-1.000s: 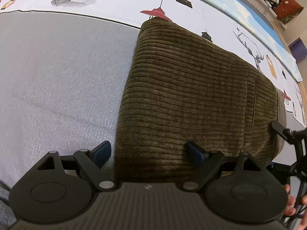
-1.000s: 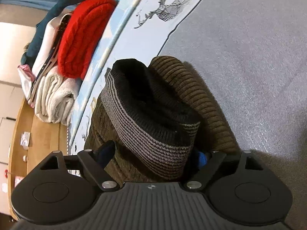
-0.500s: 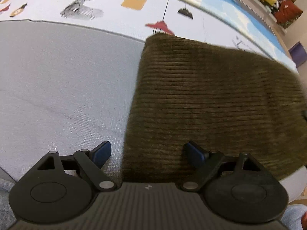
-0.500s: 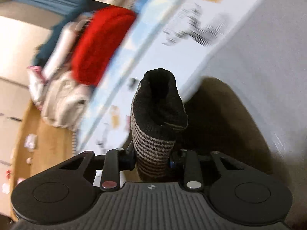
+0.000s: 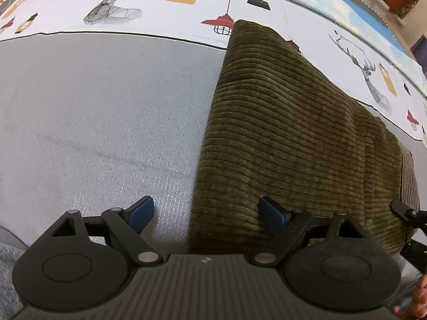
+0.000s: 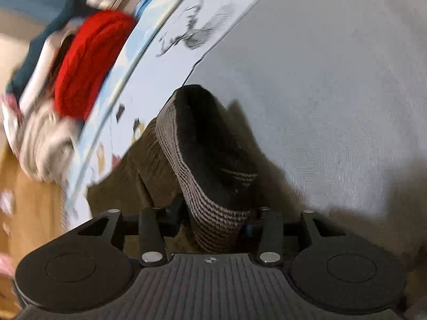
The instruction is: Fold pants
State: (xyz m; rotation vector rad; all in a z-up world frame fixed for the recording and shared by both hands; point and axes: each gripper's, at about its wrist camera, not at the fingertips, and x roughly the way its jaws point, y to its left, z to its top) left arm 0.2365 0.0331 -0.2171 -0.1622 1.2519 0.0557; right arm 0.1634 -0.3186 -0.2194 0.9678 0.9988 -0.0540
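Since a second ago the right gripper (image 6: 217, 220) has closed on the pants' (image 5: 293, 138) striped waistband (image 6: 213, 186), its blurred fingertips mostly hidden, while the left gripper (image 5: 206, 214) gapes wide over their near-left edge on the grey mat (image 5: 93, 106).

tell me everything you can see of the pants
The pants are olive-brown, wide-ribbed corduroy, folded into a thick oblong lying on the grey mat, their far end reaching onto the deer-print sheet. A vertical seam shows near their right end. The striped black-and-grey knit waistband is pinched and lifted by the right tool, standing up as an open loop. The left tool is open, one finger over the near edge, the other over the mat; contact is unclear.
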